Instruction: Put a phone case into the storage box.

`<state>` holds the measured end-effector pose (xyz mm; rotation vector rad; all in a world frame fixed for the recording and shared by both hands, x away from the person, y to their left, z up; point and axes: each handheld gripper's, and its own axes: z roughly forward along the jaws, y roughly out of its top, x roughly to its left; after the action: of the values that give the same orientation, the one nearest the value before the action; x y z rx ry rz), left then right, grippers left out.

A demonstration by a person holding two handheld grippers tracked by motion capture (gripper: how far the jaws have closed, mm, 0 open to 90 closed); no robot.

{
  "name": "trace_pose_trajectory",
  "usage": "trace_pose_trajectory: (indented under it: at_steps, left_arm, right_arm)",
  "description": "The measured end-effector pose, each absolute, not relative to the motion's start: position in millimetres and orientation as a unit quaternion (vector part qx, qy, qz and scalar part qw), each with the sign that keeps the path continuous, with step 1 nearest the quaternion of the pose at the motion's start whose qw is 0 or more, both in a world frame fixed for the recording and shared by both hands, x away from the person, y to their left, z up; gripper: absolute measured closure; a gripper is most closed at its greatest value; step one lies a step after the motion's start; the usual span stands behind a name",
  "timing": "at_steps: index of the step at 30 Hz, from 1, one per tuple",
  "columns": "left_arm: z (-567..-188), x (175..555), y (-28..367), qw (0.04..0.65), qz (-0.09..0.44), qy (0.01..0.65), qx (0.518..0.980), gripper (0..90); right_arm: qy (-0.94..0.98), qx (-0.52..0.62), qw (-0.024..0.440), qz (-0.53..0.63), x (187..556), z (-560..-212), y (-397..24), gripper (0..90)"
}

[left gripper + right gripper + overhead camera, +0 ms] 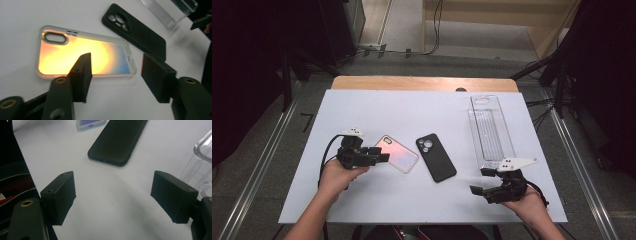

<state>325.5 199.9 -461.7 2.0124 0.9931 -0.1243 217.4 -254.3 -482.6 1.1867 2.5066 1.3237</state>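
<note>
Two phone cases lie flat mid-frame in the high view: an iridescent case (pixel 397 153) at left and a black case (pixel 436 157) just right of it, apart. The left gripper (pixel 382 154) hovers at the iridescent case's near edge, jaws apart and empty, seemingly having let it go. The right gripper (pixel 478 181) waits lower right, jaws apart, beside a clear tray (pixel 507 150)

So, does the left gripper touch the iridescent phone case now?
Apart. In the left gripper view the left gripper is open and nothing sits between its jaws; the iridescent phone case lies flat on the table behind them.
</note>
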Motion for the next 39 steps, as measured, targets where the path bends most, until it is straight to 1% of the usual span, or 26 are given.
trace_pose_trajectory:
  at_steps: [2, 4, 8, 13, 15, 27, 39]
  left_arm:
    - [-461.5, 320.2, 201.3, 0.442, -0.054, 0.394, 0.804, 39.6]
    - [-461.4, 314.7, 201.3, 0.441, -0.05, 0.387, 0.808, 35.9]
    - [-461.3, 304.0, 199.9, 0.438, -0.048, 0.373, 0.817, 33.1]
    - [-461.2, 292.0, 201.3, 0.442, -0.054, 0.361, 0.819, 32.8]
    - [-462.0, 287.4, 202.1, 0.439, -0.057, 0.357, 0.822, 30.4]
    - [-465.3, 262.7, 214.4, 0.432, -0.044, 0.351, 0.83, 30.3]
    - [-467.7, 263.9, 214.9, 0.429, -0.039, 0.351, 0.831, 30.3]
  right_arm:
    - [0.816, 0.386, 0.034, 0.43, 217.3, -482.4, -254.0, 18.1]
    - [0.815, 0.386, 0.034, 0.43, 217.3, -482.3, -254.0, 18.1]
    - [0.815, 0.386, 0.033, 0.432, 217.3, -482.2, -254.2, 18.1]
    - [0.815, 0.384, 0.034, 0.432, 217.3, -482.3, -254.3, 18.1]
    - [0.814, 0.385, 0.034, 0.434, 217.2, -482.0, -254.4, 18.1]
    - [0.812, 0.385, 0.033, 0.437, 217.0, -482.2, -255.3, 18.0]
    - [0.807, 0.388, 0.023, 0.445, 218.5, -479.9, -253.5, 18.0]
